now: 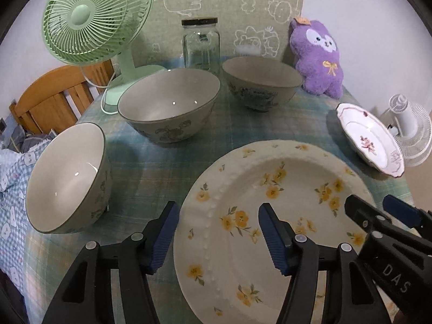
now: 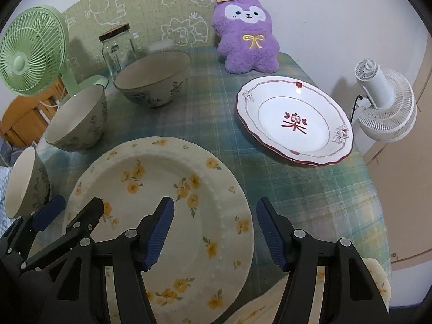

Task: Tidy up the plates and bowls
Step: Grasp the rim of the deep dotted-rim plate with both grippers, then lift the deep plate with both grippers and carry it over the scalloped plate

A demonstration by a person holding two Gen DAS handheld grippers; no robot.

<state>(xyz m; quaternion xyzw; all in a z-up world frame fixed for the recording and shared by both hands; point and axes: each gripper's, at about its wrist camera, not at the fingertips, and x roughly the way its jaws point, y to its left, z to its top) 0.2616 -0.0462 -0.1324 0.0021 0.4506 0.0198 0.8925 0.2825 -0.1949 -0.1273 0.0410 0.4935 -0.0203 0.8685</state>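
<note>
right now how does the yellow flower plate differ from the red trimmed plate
The yellow flower plate is cream, scattered with yellow blossoms, with a beaded round rim; the red trimmed plate is white with a wavy red edge and one red centre motif. The yellow one looks larger and lies between both tools; the red one lies apart. Both are empty, upright, on the tablecloth.

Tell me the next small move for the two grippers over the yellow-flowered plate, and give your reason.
Probably lower both a little further, so each pair of jaws takes in the rim. The left gripper straddles the left rim of the cream plate with yellow flowers and the right gripper straddles its right rim, both open, pads not yet pressing. The plate lies flat on the green plaid tablecloth.
</note>
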